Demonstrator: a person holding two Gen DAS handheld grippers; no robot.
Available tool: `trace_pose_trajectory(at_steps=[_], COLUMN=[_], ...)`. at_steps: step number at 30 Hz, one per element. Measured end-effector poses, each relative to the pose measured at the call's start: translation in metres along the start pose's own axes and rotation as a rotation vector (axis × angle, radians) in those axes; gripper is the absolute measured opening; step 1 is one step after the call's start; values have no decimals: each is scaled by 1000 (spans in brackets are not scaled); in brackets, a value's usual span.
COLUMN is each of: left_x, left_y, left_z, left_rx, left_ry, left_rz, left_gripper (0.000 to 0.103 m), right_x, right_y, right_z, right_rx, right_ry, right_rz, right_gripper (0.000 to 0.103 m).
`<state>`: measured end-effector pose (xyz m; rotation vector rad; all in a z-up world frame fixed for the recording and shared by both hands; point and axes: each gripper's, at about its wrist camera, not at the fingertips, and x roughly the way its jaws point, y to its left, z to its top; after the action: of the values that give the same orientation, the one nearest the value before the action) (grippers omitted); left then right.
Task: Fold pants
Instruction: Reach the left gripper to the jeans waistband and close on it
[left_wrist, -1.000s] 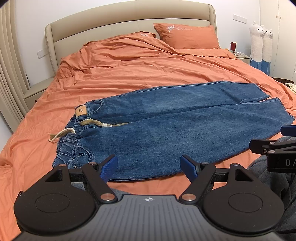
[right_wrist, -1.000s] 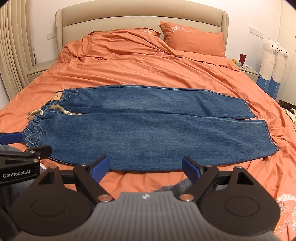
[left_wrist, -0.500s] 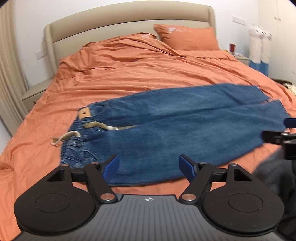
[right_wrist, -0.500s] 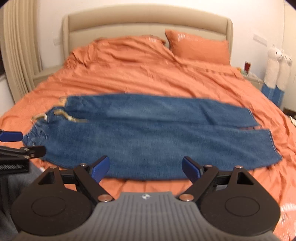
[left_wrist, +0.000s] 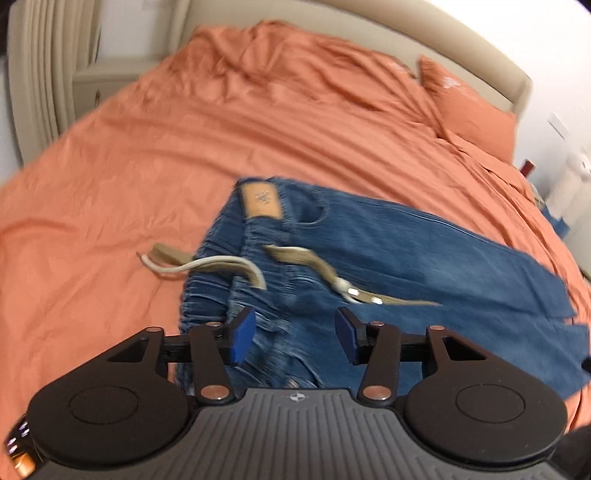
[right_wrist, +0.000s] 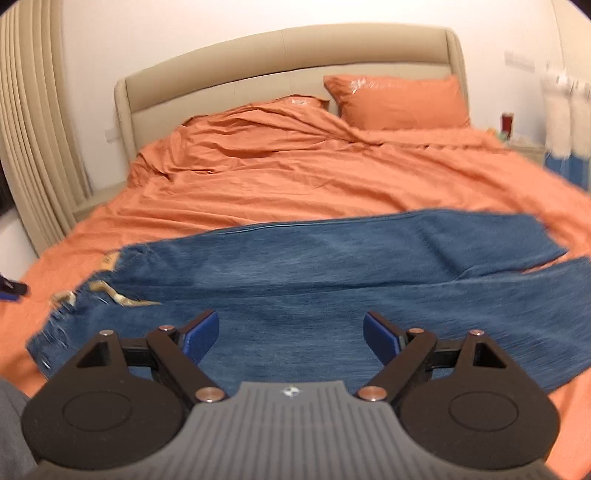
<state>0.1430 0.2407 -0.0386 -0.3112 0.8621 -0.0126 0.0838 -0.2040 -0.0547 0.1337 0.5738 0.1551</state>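
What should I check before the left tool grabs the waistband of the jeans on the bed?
1. Jeans spread flat on the orange bedding: ok.
2. Left tool over the gathered waistband: ok.
3. Left tool's jaws, just been closing, denim seen between them, pads not yet pressing: ok, open.
4. Drawstring out of the grip: ok, it lies beyond the pads.
5. Right tool open above the near leg: ok.
6. How many layers the grab would take: cannot tell, picture blurred.
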Motion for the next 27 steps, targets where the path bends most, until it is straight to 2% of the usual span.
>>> trace_pose_trajectory(at_steps=[5,9,10,12,14,15,16,17,18,20,23,25,27], left_x=[50,74,79,88,93,93,93,91,85,65,20,9,20], left_y=[49,69,74,80,84,82,78,73,66,51,36,31,35], left_z=[10,12,12,11,10,9,9,8,8,10,18,21,20], left_rx=[-157,-190,-198,-215,-237,-237,-232,-220,-188,-114,-64,-42,-29], left_ry=[56,83,86,102,110,108,109,104,87,11,-98,-81,-25], left_rz=[-68,-126,-155,-227,-276,-304,-326,-328,-303,-233,-196,-129,-54], left_gripper=[56,58,62,63,58,48,33,25,8,8,7,7,7], right_x=[25,37,40,45,51,54,56,58,59,59,56,54,53], right_y=[-8,-10,-10,-12,-12,-11,-11,-11,-12,-13,-14,-14,-15], right_z=[-2,-5,-6,-7,-7,-7,-7,-7,-7,-7,-8,-8,-7], right_rx=[55,84,93,102,97,96,96,98,100,107,112,114,117], right_ry=[28,42,47,55,69,76,83,88,92,94,88,80,74], right_rz=[7,0,2,9,8,6,5,5,5,5,9,10,10], right_gripper=[82,82,82,82,82,82,82,82,82,82,82,82,82])
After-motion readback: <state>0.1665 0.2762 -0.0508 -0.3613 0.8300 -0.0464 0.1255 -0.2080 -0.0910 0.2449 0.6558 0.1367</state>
